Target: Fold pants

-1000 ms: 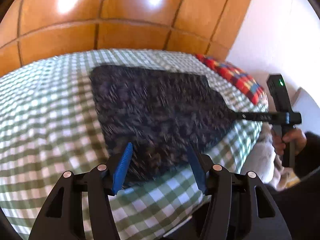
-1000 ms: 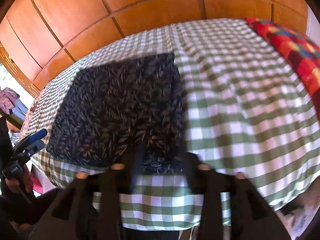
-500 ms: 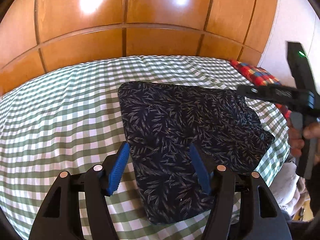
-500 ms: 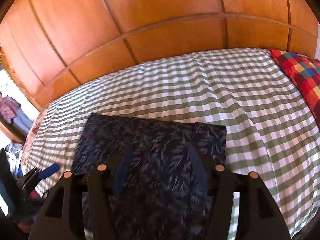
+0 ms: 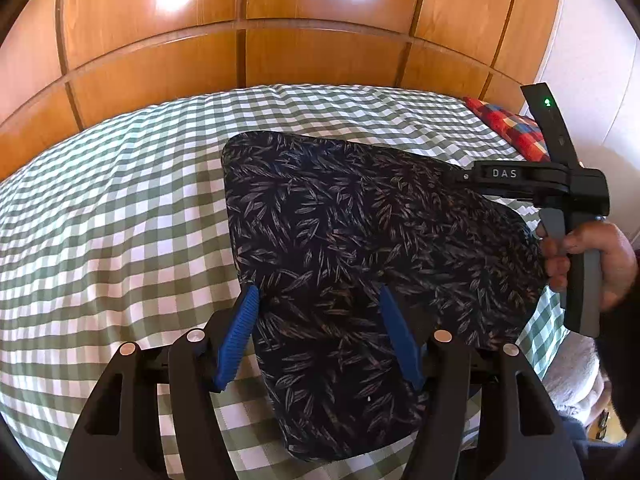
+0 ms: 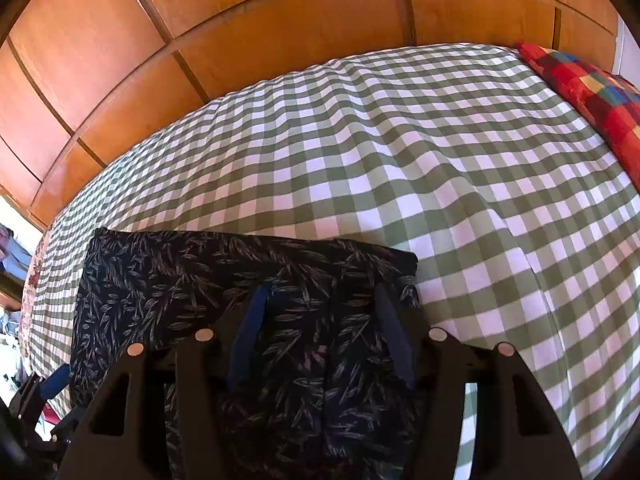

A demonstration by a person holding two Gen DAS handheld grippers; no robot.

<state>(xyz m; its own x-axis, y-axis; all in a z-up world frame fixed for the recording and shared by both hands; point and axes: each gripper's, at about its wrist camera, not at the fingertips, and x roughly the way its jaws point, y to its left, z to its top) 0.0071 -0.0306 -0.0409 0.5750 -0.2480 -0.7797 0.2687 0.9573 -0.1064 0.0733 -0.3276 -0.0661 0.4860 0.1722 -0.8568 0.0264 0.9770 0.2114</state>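
Observation:
Dark navy leaf-print pants (image 5: 360,240) lie folded and flat on the green-and-white checked bed (image 5: 100,220). My left gripper (image 5: 322,332) hovers open over their near end, the cloth showing between its blue fingers (image 5: 240,332). In the same view my right gripper (image 5: 450,176) reaches in side-on over the pants' right edge, held by a hand (image 5: 596,260). The right wrist view has the pants (image 6: 180,280) at lower left, with my right gripper (image 6: 320,328) open above them. My left gripper (image 6: 60,388) peeks in at the bottom left corner.
Glossy wooden panels (image 5: 280,40) rise behind the bed. A red checked pillow (image 6: 600,92) lies at the bed's right end, also seen as the pillow (image 5: 516,132) beside a white wall. Pale fabric (image 5: 572,384) hangs beyond the bed's near right edge.
Both grippers have risen from the pants' near edge and now hover higher above them. The right gripper has moved in over the pants' right side. The pants lie still.

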